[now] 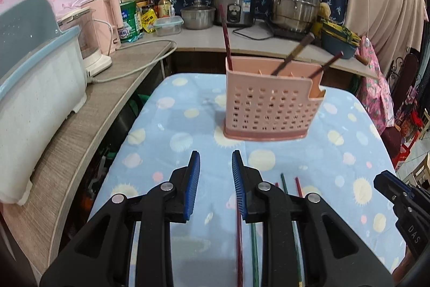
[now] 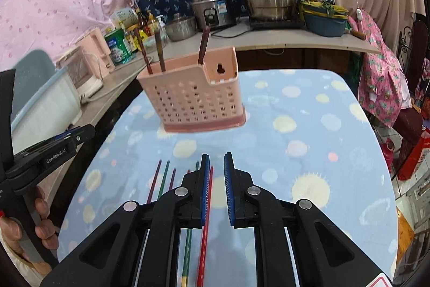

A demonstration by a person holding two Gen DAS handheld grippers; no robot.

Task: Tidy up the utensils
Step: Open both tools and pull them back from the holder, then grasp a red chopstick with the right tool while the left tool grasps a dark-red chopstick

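Both claws hang over the desk draped in a pale blue cloth with pastel dots (image 1: pixel 166 109), the left claw (image 1: pixel 215 184) and right claw (image 2: pixel 216 187) each with blue pads parted a little and nothing between them. The loose thin chopsticks, red, green and maroon (image 2: pixel 205 219), lie flat on the cloth beneath and just left of the right claw, while ahead of both stands the perforated pink plastic utensil holder (image 1: pixel 268 106) with three dark sticks already in it. The chopsticks look light, stiff and smooth, likely to roll or slip, so I would pinch one near its middle, square across the pads
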